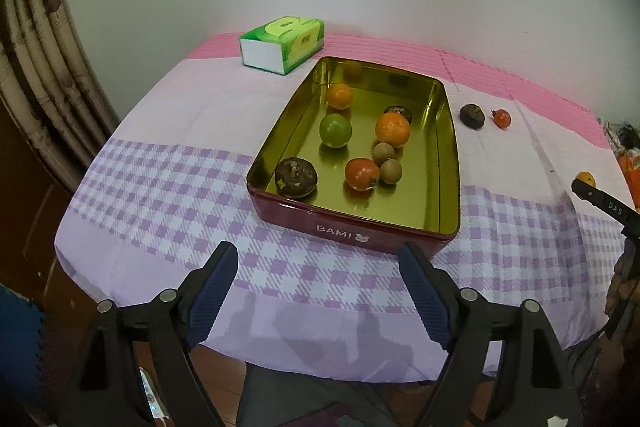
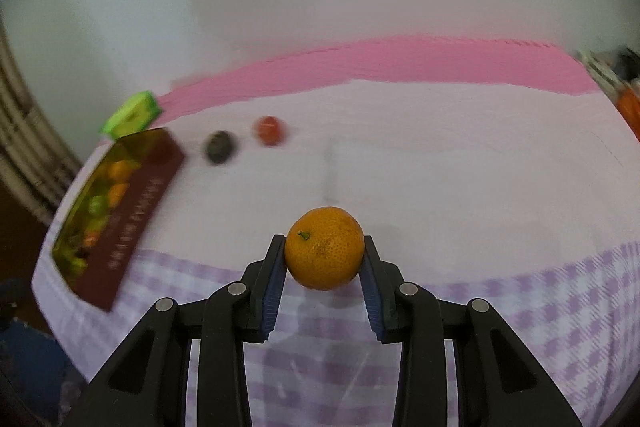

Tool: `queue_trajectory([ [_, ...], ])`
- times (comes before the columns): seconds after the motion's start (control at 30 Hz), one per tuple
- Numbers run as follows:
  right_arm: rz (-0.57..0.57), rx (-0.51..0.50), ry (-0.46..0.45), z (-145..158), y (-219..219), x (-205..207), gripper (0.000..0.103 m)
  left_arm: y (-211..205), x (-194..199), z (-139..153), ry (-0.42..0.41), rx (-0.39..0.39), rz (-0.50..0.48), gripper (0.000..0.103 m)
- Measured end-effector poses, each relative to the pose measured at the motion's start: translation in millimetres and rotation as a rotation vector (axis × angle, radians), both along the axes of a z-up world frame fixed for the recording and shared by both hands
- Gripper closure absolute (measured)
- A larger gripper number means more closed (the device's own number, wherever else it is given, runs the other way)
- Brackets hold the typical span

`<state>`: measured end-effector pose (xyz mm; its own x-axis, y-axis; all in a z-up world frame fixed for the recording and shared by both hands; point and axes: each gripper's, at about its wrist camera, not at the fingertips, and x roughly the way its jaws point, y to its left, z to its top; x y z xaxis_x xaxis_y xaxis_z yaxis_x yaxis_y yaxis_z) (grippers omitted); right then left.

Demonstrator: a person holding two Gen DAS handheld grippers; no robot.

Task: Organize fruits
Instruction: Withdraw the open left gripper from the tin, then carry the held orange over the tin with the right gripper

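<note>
A red tin (image 1: 348, 225) with a gold inside stands on the checked cloth and holds several fruits: two oranges, a green one (image 1: 335, 130), a red one (image 1: 361, 174), brown and dark ones. Right of it on the cloth lie a dark fruit (image 1: 472, 115) and a small red fruit (image 1: 501, 118). My left gripper (image 1: 318, 251) hangs open and empty over the table's front edge, just in front of the tin. My right gripper (image 2: 325, 243) is shut on an orange (image 2: 325, 247), lifted above the cloth, right of the tin (image 2: 136, 211). The dark fruit (image 2: 219, 146) and red fruit (image 2: 269, 130) lie beyond it, blurred.
A green tissue box (image 1: 282, 43) sits behind the tin's far left corner, near the white wall. Pipes (image 1: 44, 67) run down at the left. Orange clutter (image 1: 632, 171) lies off the table's right end. The cloth's front edge (image 1: 320, 343) drops to the floor.
</note>
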<state>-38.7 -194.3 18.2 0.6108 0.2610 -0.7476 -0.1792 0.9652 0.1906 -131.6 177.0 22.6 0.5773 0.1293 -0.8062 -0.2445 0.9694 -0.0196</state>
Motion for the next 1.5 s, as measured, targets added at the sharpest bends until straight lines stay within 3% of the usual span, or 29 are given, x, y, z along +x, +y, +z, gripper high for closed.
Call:
queue_trajectory([
  [0.23,0.218,0.001,-0.028,28.9,100.5,7.7,0.066,6.9,1.6,-3.9,0.028,-0.017,0.018,0.021],
  [0.37,0.328,-0.015,-0.031,36.7,157.2,16.5,0.066,10.5,2.0,-2.7,0.027,-0.002,0.031,0.014],
  [0.53,0.39,-0.05,-0.011,35.0,201.5,32.7,0.066,17.8,2.4,-1.4,0.024,0.004,0.05,0.011],
  [0.97,0.417,-0.097,0.036,24.0,255.2,64.7,0.066,31.5,5.5,-4.0,0.042,0.005,0.081,0.011],
  [1.5,0.439,-0.128,0.053,15.2,284.2,71.5,0.066,37.0,6.9,-3.5,0.053,-0.014,0.088,0.008],
])
